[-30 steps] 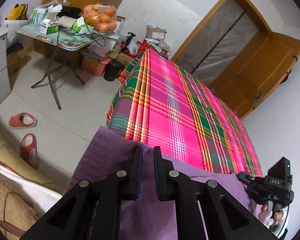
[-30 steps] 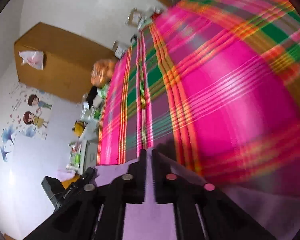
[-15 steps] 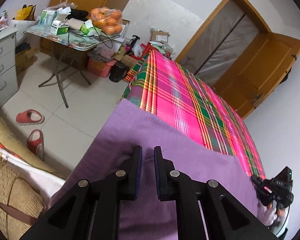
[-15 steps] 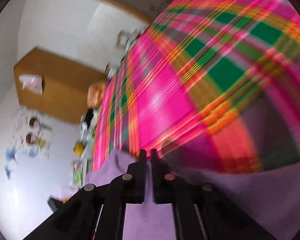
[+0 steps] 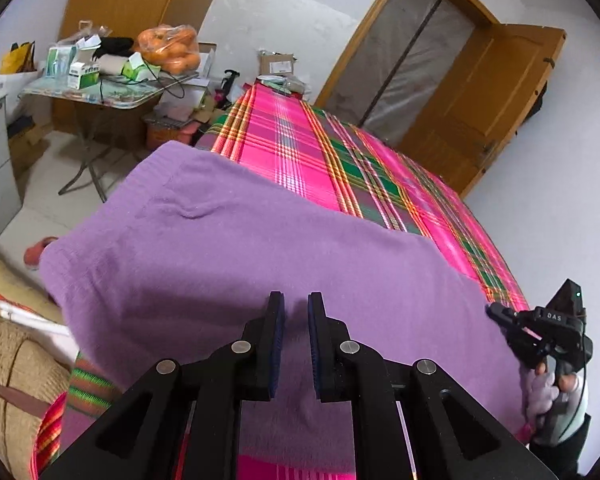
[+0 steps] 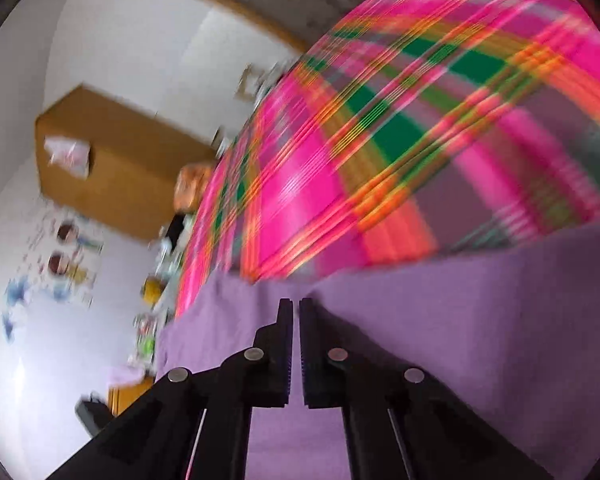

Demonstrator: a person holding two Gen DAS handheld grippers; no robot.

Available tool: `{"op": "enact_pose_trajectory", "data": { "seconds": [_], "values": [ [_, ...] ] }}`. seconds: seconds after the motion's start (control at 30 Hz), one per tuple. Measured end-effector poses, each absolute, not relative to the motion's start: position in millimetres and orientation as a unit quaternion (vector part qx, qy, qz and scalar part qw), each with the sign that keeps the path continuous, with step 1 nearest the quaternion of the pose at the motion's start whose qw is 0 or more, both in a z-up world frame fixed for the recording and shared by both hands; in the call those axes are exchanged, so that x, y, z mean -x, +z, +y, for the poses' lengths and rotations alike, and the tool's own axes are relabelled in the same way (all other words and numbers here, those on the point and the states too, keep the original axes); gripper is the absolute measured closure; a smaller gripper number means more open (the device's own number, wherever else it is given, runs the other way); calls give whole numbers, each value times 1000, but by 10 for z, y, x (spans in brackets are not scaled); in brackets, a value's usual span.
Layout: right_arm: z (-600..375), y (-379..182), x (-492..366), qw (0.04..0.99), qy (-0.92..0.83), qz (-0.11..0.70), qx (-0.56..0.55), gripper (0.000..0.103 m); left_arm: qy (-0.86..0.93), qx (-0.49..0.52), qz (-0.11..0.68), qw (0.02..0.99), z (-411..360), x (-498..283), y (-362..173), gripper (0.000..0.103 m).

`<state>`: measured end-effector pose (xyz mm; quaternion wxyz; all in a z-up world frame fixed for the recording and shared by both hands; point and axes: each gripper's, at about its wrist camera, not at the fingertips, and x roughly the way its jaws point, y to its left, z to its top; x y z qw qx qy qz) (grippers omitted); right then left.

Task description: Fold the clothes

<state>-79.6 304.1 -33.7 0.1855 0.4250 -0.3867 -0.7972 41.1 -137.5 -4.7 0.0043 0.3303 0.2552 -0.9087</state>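
Purple knit garment (image 5: 260, 264) now swung further over pink plaid bed (image 5: 340, 160) than a second ago; left tool (image 5: 296, 344) and right tool (image 6: 294, 344) both clenched on it, mid-fold carry.

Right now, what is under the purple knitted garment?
Under the purple knitted garment lies the pink plaid bed cover, showing beyond its far edge. Whatever sits directly beneath the garment is covered and cannot be seen.
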Motion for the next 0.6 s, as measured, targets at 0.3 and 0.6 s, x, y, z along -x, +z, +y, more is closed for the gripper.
{"op": "enact_pose_trajectory", "data": {
  "seconds": [0.3, 0.6],
  "values": [
    [2610, -251, 358, 263, -796, -337, -429, 87, -914, -329, 239, -11, -1145, -692, -94, 91],
    [1868, -155, -384, 314, -860, -150, -373, 80, -927, -315, 193, -57, -659, -872, -128, 91]
  ]
}}
